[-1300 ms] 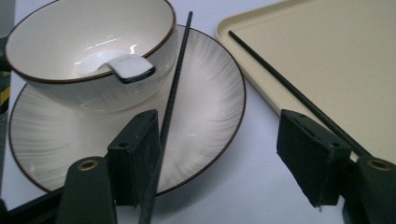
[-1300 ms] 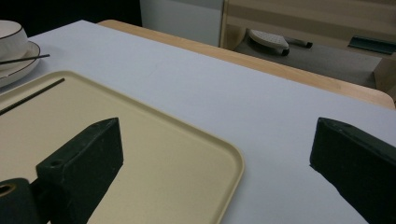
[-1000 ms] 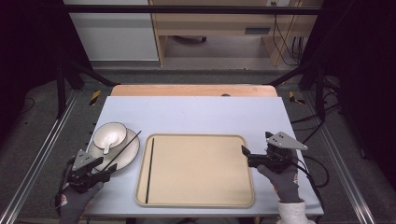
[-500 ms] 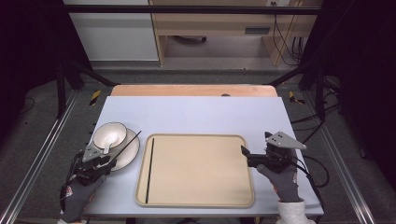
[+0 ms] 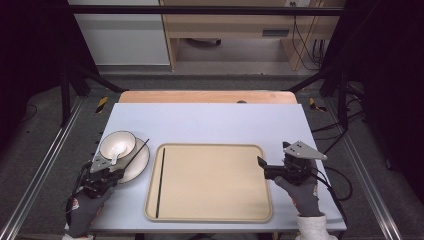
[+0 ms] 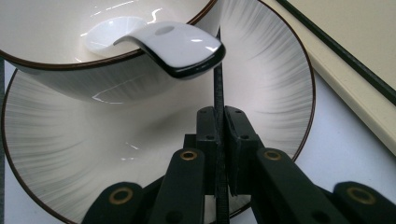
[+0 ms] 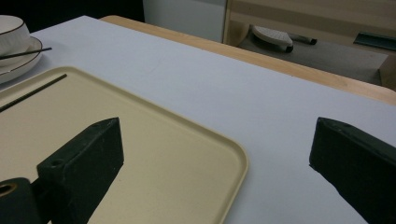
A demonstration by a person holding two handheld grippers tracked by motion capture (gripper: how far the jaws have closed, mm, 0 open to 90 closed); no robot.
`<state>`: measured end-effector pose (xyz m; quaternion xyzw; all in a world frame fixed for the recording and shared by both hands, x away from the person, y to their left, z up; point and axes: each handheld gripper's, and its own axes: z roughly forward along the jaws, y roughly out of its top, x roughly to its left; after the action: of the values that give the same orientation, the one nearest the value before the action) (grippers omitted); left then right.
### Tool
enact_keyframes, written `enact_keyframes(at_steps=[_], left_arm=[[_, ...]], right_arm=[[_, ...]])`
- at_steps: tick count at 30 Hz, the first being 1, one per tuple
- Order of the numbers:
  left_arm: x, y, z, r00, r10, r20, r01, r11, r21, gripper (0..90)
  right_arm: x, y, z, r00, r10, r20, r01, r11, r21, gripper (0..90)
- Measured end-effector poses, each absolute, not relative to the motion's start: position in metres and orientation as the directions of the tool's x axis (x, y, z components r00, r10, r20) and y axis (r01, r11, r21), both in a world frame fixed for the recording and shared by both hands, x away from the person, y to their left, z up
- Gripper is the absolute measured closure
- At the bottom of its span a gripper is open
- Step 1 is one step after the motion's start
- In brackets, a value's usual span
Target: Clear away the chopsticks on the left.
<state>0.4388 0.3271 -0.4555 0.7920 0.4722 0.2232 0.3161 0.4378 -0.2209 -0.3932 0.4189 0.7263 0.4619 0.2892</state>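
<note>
Clamping a black chopstick over the plate at the desk's 8 o'clock corner.

Left claw (image 6: 219, 123) having just been closing, now pinching the chopstick (image 6: 218, 93) between its two pads, with the stick running straight up toward 12 o'clock in the left gripper view, passing under the white spoon (image 6: 163, 44) overhanging the bowl (image 6: 70, 70) and lying across the plate (image 6: 261, 88). Sitting at the plate's 7 o'clock edge in the high view (image 5: 107, 175), with the bowl at the plate's 10 o'clock. Resting on the tray (image 5: 215, 185) along its 9 o'clock side, a second chopstick (image 5: 160, 182). Right claw (image 7: 215, 168) hovering released, jaws wide apart, at the tray's 3 o'clock edge above the desk (image 5: 215, 122).
</note>
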Motion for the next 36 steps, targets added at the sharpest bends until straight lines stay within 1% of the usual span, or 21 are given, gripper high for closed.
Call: enact_keyframes(at_steps=[7, 14, 21, 23, 36], left_arm=[[0.437, 0.323, -0.454, 0.455, 0.889, 0.048, 0.612, -0.352, 0.709, 85.2], [0.433, 0.314, -0.449, 0.463, 0.885, 0.047, 0.588, -0.346, 0.731, 85.2], [0.427, 0.301, -0.441, 0.461, 0.885, 0.059, 0.562, -0.343, 0.753, 85.3], [0.426, 0.297, -0.44, 0.461, 0.886, 0.047, 0.559, -0.331, 0.76, 85.3], [0.412, 0.264, -0.433, 0.482, 0.875, 0.042, 0.523, -0.325, 0.788, 85.3]], right_arm=[[0.437, -0.221, -0.393, -0.478, 0.878, -0.03, 0.343, 0.218, 0.914, 2.9], [0.437, -0.222, -0.392, -0.477, 0.878, -0.031, 0.343, 0.218, 0.914, 2.9], [0.437, -0.223, -0.392, -0.475, 0.879, -0.034, 0.34, 0.219, 0.915, 2.8], [0.437, -0.223, -0.391, -0.475, 0.879, -0.034, 0.338, 0.218, 0.915, 2.8], [0.436, -0.224, -0.391, -0.47, 0.882, -0.037, 0.337, 0.218, 0.916, 2.7]])
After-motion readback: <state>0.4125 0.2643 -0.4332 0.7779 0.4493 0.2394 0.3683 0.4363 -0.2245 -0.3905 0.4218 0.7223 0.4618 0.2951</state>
